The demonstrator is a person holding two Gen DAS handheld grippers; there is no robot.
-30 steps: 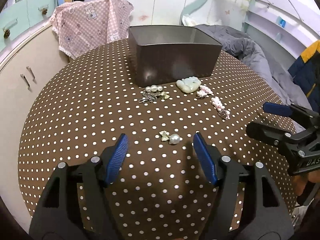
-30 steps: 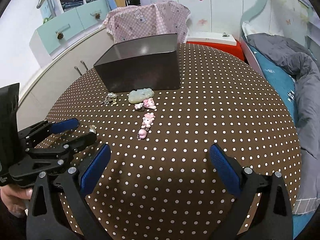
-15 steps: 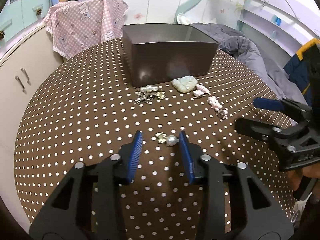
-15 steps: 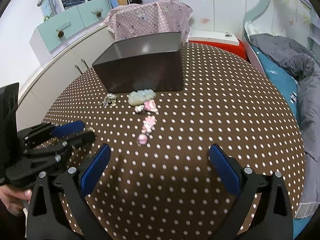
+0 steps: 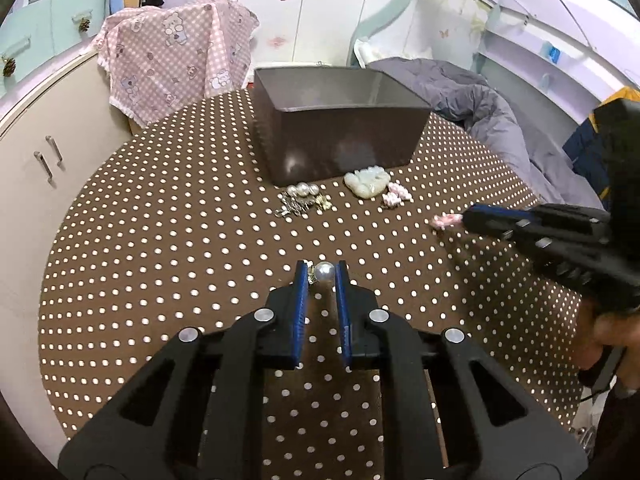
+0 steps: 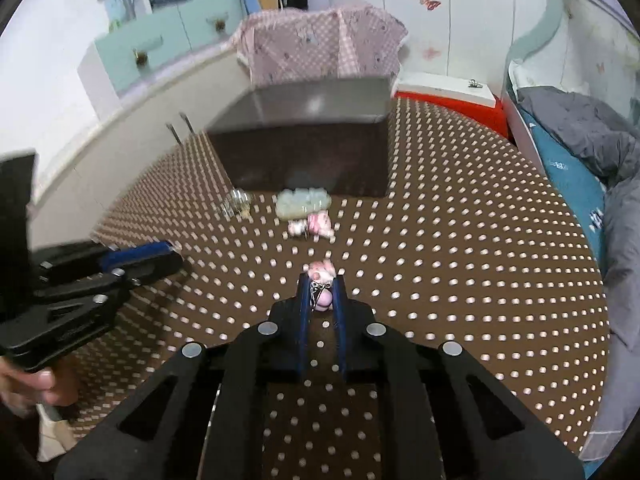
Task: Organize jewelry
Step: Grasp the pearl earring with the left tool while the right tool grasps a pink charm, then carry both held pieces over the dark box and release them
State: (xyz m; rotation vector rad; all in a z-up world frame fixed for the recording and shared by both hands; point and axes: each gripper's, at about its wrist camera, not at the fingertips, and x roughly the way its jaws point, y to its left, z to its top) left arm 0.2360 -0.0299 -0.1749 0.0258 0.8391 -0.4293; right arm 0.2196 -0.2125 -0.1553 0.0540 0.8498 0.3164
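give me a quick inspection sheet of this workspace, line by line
surface: round table under a brown cloth with white dots
job's things: dark box at the back, open on top; pearl cluster, pale green carved piece and a small pink charm lie in front of it
clutter: nothing seen
grippers: left gripper closed on a pearl earring; right gripper closed on a pink charm; that view is blurred
cables: nothing seen
surroundings: pink checked cloth behind the table, white cabinet, grey bedding
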